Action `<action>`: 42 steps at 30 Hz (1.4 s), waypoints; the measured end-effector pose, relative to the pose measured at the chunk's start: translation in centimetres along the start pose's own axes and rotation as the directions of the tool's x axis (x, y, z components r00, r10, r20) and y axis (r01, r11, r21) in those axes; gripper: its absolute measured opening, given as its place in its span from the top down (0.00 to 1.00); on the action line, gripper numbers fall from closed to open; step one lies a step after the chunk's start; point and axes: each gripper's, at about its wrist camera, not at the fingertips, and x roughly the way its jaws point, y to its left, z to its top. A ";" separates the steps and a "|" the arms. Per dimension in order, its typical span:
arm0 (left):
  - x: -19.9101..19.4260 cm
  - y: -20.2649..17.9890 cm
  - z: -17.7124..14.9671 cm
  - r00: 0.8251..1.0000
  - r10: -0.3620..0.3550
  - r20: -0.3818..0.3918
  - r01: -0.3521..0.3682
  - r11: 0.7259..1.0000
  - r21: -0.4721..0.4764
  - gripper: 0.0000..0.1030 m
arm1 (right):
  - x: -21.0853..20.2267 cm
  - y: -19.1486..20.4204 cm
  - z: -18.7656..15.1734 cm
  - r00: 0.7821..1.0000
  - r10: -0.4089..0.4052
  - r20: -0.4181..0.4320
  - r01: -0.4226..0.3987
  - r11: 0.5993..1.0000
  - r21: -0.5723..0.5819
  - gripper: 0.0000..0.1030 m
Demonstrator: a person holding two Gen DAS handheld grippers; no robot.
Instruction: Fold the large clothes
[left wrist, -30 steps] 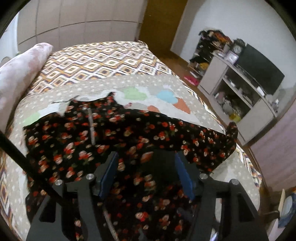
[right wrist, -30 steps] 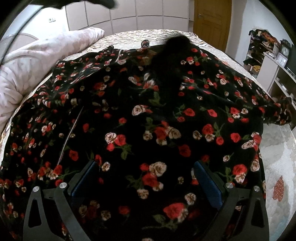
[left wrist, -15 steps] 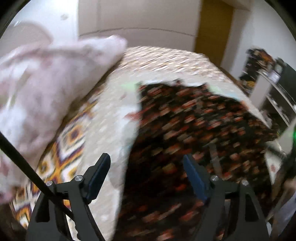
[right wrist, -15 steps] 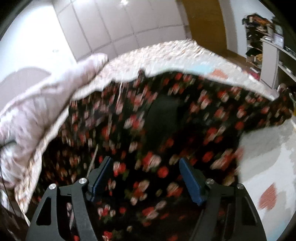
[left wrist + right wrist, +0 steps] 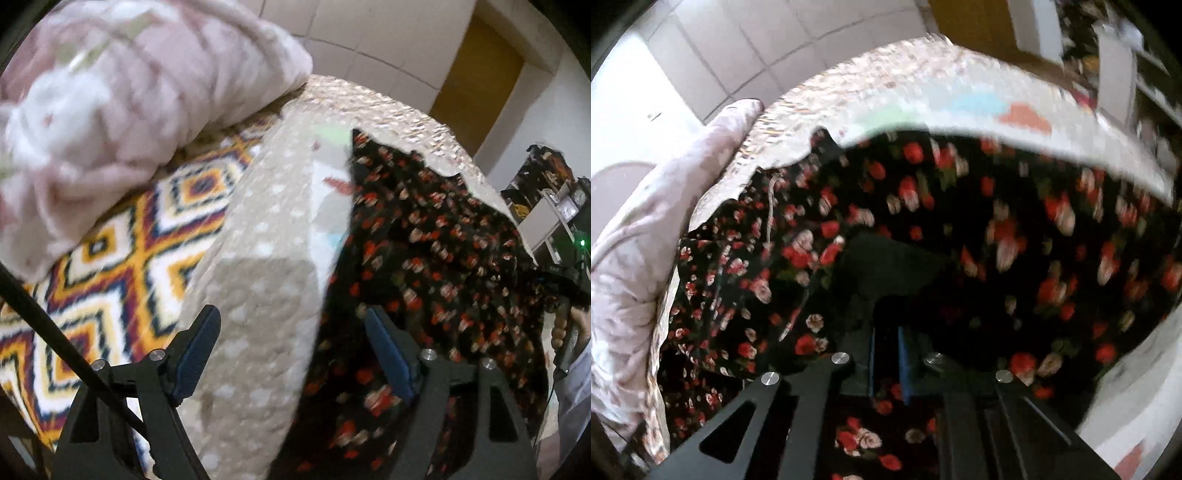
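Floral dress [image 5: 960,229], seemingly pinched by right hand-held gripper [image 5: 886,354]

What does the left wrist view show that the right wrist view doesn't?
Left wrist only: the left gripper, jaws open over the garment's edge and the beige cover, plus the diamond-patterned bedspread. Right wrist only: the right gripper, shut on a fold of the floral garment. Both show the garment spread on the bed, the pink quilt and the wooden door.

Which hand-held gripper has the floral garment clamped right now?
The right hand-held gripper: its blue pads are pressed together on the black floral garment. The left hand-held gripper stands open over the garment's edge, gripping nothing.
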 end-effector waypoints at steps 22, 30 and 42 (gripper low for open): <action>18.7 -16.4 6.9 0.976 0.190 -0.102 -0.168 0.966 0.195 0.14 | 2.3 -6.2 -2.2 0.999 0.008 0.047 -0.015 0.991 0.137 0.90; 11.4 -16.6 6.7 0.994 0.066 -0.081 -0.055 0.989 0.139 0.16 | -1.6 -7.6 -1.8 0.993 0.025 0.119 -0.042 0.989 0.142 0.79; 4.0 -19.9 0.5 0.992 -0.071 -0.106 0.086 0.985 0.150 0.16 | -9.8 -26.6 3.1 0.902 -0.419 0.105 0.335 0.831 0.445 0.44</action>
